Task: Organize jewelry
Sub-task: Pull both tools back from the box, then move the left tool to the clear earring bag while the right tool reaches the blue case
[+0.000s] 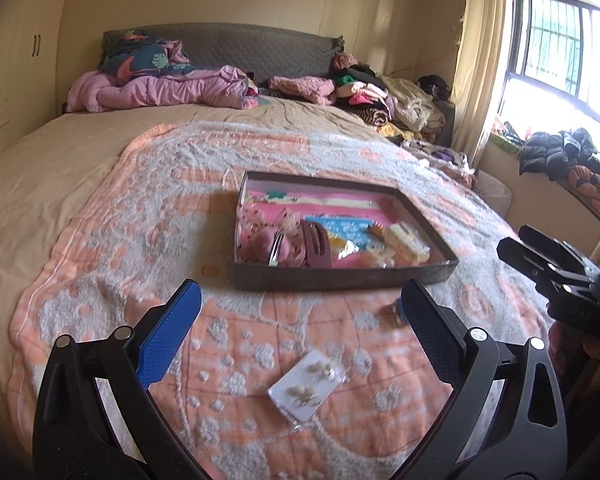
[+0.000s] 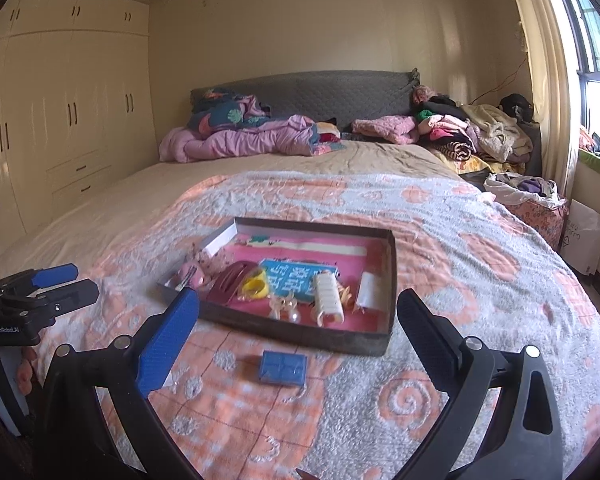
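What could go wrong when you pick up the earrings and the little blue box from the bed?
1. The earring card lies flat on the soft blanket; the open left hand-held gripper might snag blanket loops or bend the card.
2. The small blue box sits close to the tray; the open right hand-held gripper might bump the tray and jostle the hair clips inside.
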Tool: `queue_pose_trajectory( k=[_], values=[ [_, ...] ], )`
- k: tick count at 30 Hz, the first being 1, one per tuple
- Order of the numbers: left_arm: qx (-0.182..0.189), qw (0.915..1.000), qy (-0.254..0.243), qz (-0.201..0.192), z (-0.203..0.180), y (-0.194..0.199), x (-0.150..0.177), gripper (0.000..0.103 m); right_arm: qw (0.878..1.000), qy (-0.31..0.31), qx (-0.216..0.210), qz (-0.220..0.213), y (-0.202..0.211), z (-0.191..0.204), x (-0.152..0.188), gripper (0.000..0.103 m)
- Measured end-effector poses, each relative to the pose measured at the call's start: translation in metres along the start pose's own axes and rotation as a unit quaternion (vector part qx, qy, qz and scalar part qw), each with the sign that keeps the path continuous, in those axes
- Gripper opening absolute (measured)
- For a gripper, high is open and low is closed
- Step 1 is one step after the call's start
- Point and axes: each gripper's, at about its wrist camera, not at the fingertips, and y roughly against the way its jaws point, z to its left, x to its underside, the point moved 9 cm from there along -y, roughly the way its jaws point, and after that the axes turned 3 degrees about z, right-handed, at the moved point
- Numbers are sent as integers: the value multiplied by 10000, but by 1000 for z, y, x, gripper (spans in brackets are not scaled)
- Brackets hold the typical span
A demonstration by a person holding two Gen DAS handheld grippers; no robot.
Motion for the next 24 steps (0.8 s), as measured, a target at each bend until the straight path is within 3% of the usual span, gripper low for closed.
queue_pose_trajectory(
  k=[16, 24],
  values=[
    [126, 9991, -227, 345, 10, -15, 41, 92, 9983, 263, -50, 517, -44, 18, 36, 97],
    [397, 9945, -447, 864, 10, -39, 68, 92, 9944, 332, -42, 1002, -80, 17, 63, 96]
  ],
)
